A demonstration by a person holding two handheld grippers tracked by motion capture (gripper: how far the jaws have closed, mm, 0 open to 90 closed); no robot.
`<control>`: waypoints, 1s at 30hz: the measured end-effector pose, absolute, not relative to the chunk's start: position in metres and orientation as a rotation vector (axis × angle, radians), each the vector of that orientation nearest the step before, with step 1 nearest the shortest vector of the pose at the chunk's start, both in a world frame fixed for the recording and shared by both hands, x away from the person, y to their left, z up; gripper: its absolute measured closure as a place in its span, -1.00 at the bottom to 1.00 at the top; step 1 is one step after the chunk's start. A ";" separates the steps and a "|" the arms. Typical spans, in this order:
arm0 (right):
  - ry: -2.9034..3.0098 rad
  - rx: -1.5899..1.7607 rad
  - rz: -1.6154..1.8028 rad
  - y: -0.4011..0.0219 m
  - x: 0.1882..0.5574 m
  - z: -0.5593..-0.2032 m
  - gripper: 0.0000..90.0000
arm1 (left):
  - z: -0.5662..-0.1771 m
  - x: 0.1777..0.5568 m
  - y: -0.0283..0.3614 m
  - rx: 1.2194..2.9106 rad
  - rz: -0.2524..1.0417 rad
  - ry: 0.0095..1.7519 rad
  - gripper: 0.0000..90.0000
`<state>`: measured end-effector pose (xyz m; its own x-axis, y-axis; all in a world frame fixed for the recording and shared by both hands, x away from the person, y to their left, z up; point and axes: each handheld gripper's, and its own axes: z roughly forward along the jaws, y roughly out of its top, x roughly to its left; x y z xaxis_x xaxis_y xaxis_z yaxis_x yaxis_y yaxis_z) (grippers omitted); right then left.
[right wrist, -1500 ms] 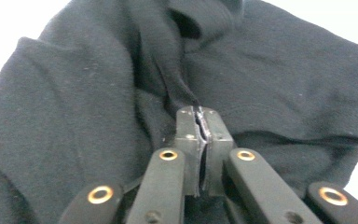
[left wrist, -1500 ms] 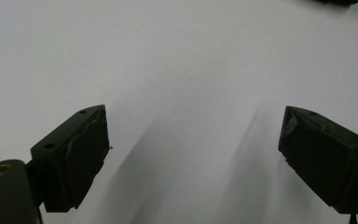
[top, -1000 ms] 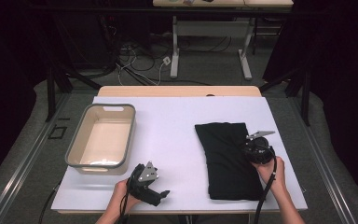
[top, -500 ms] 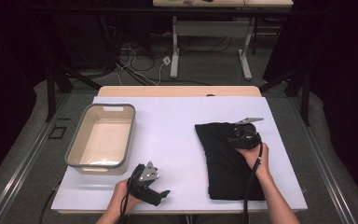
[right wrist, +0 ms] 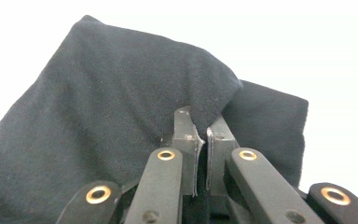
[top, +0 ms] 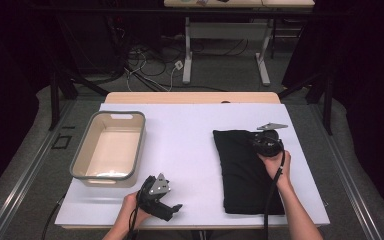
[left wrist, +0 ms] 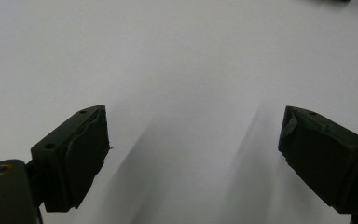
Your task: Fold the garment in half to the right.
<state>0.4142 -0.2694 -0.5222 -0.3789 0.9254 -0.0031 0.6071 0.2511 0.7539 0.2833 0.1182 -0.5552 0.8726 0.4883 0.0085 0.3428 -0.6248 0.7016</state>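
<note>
The folded black cloth [top: 247, 172] lies right of centre in the high view, on the white table cover [top: 190, 150], and the right gripper [top: 266, 145] sits over its upper right corner. In the right gripper view its jaws have just been closing and are now pinched together on a raised fold of the black cloth [right wrist: 121, 107], with fabric draped up over the jaw tips, so it has a hold on the top layer. The left gripper [top: 166, 209] rests low in the frame near the table's front edge, its jaws spread wide with nothing between them; the left gripper view looks past them at bare white surface. The beige plastic bin [top: 109, 146] stands at centre left, well apart from the cloth. To my eye the step in hand is lifting that corner, perhaps to fold the cloth or carry it off. Doing it well probably means raising slowly so the pinched layer does not slip out, checking whether one layer or several came up, and bringing the left gripper across to take a second corner before the cloth sags.
</note>
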 end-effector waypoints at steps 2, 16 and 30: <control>2.052 1.398 0.951 -0.277 0.413 -0.519 0.92 | -0.555 0.284 0.119 2.314 0.246 0.596 -0.81; 2.054 1.556 0.870 -0.309 0.423 -0.537 0.42 | -0.556 0.283 0.116 2.316 0.250 0.586 -0.81; 2.077 1.507 0.967 -0.314 0.374 -0.517 -0.10 | -0.556 0.280 0.114 2.332 0.272 0.573 -0.81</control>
